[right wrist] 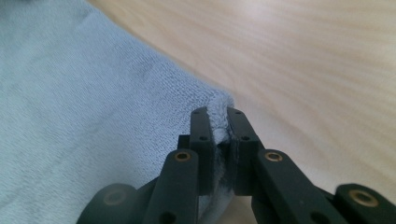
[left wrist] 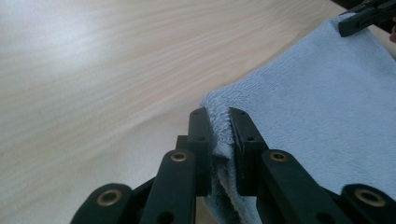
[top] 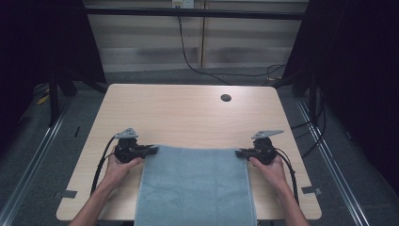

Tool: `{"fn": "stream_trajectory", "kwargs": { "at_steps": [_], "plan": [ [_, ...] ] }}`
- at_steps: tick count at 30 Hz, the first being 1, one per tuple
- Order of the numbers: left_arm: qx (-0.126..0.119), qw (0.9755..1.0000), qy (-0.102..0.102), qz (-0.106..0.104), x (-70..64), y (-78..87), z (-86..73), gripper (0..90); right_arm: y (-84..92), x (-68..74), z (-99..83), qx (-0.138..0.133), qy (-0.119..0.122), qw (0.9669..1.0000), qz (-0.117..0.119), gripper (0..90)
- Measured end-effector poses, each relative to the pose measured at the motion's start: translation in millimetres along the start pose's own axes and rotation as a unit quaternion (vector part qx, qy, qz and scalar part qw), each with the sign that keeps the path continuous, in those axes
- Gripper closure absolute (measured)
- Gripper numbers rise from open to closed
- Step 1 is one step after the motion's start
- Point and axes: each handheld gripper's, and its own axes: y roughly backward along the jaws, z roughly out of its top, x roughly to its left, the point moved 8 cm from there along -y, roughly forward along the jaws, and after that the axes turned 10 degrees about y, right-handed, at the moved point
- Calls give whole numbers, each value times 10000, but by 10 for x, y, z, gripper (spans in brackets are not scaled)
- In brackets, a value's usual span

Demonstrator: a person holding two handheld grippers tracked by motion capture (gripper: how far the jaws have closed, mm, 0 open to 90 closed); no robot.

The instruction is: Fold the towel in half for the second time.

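The blue towel [top: 195, 186] lies flat on the table [top: 188, 113], hanging over its near edge. The left gripper [top: 153, 149] and right gripper [top: 239, 152] each pinch a far corner, probably to lift and fold it.

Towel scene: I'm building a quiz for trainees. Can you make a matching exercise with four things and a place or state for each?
Things:
1. towel
2. left gripper
3. right gripper
4. round hole

Places or states:
A. in the tabletop, far right part
B. shut on the towel's far left corner
C. spread flat, hanging over the near edge
D. shut on the towel's far right corner

Pairs: 1-C, 2-B, 3-D, 4-A
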Motion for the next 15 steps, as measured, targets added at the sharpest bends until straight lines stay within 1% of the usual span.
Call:
{"fn": "stream_trajectory", "kwargs": {
  "at_steps": [1, 2, 3, 5, 6, 7, 8, 9, 11, 12, 13, 15],
  "plan": [
    [-76, 10000, 23, -9, -3, 10, 26, 807, 17, -4, 32, -70, -12, 10000, 4, 837],
    [-102, 9999, 87, -65, 6, 21, 44, 808, 37, -4, 69, -132, -31, 9999, 7, 839],
    [-125, 9998, 133, -78, 18, 26, 55, 808, 86, -5, 170, -335, -34, 9994, 27, 842],
    [-116, 9997, 162, -121, 46, 47, 88, 808, 130, -3, 272, -473, 6, 9989, 14, 843],
    [-158, 9997, 151, -133, 57, 67, 123, 808, 130, -3, 272, -473, 6, 9989, 14, 843],
    [-222, 9995, 165, -133, 56, 88, 166, 808, 145, -6, 319, -530, 29, 9986, 12, 844],
    [-305, 9993, 152, -135, 44, 129, 254, 809, 165, -19, 414, -653, 54, 9979, -2, 845],
    [-305, 9993, 152, -135, 44, 129, 254, 808, 173, -32, 461, -699, 73, 9975, -21, 845],
    [-401, 9991, 100, -108, 33, 172, 353, 808, 197, -57, 565, -795, 64, 9968, -47, 845],
    [-433, 9990, 93, -101, 29, 195, 403, 808, 197, -57, 565, -795, 64, 9968, -47, 845],
    [-486, 9987, 81, -84, 29, 217, 457, 808, 213, -71, 618, -844, 66, 9964, -67, 845],
    [-639, 9979, 88, 16, 50, 258, 572, 809, 242, -104, 725, -930, 102, 9955, -115, 845]
  ]
}}
